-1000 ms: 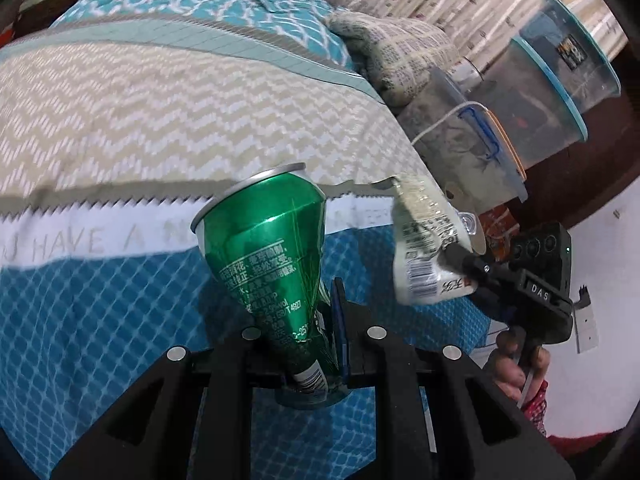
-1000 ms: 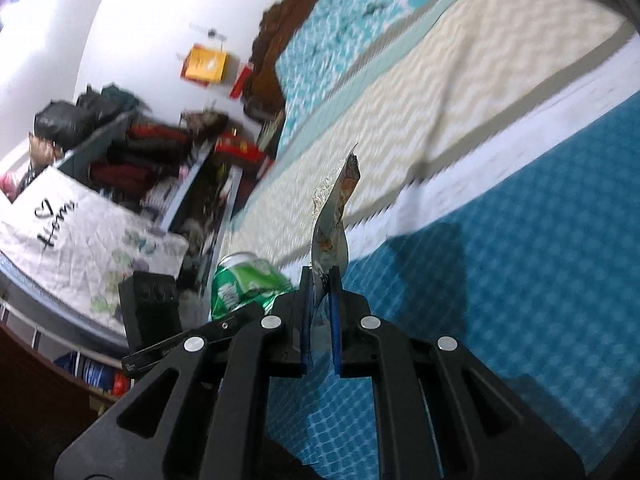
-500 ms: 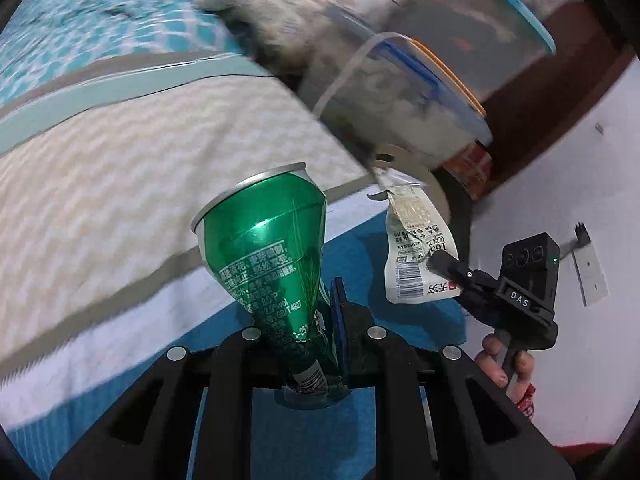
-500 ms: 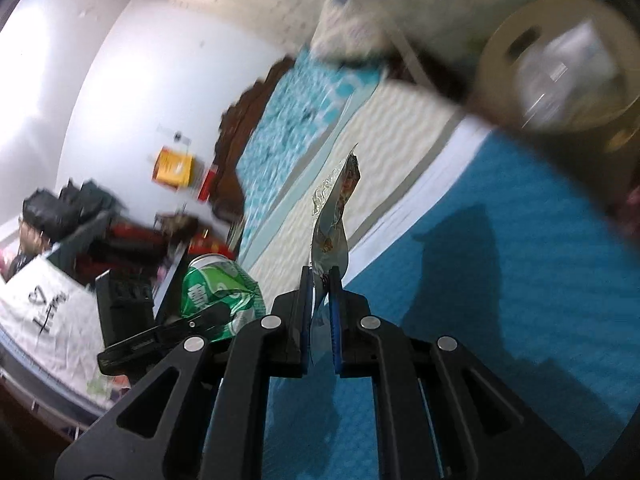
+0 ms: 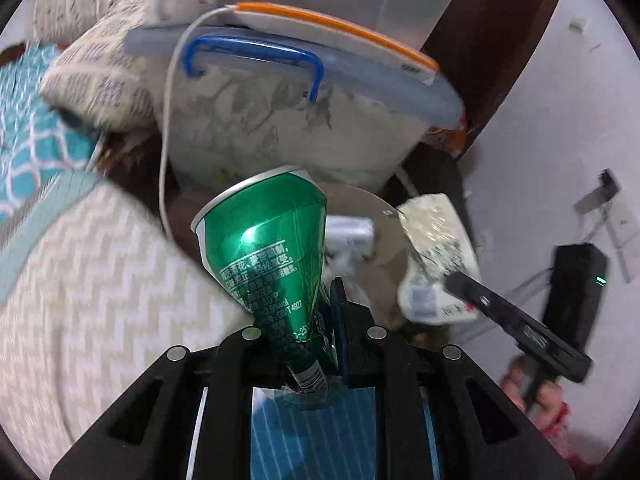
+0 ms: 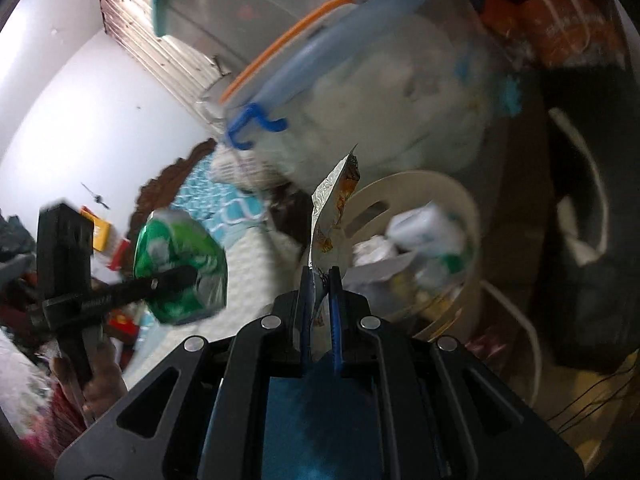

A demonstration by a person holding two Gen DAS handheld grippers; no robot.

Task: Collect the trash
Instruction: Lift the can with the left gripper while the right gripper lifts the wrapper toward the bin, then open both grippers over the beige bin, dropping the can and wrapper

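Both of your hands have swung away from the bed [image 5: 92, 292] since a second ago — the stacked plastic tubs [image 5: 288, 120] that stood off at the edge now fill the view, and the cream bin [image 6: 460, 208] has come in just ahead of you. Your left gripper [image 5: 320, 320] has its jaws nearly closed, pinching the crushed end of the green can [image 5: 264, 256], so the wide rim sticks up and forward, ready to drop clear. Your right gripper [image 6: 319, 276] has its jaws fully closed on the bottom edge of the foil wrapper [image 6: 332, 208], which stands upright above them. You carry one piece in each hand to save a trip, I'd say. Paper and cartons already lie in the bin — the wrapper hangs just short of its rim, the can further off over the bed's edge.
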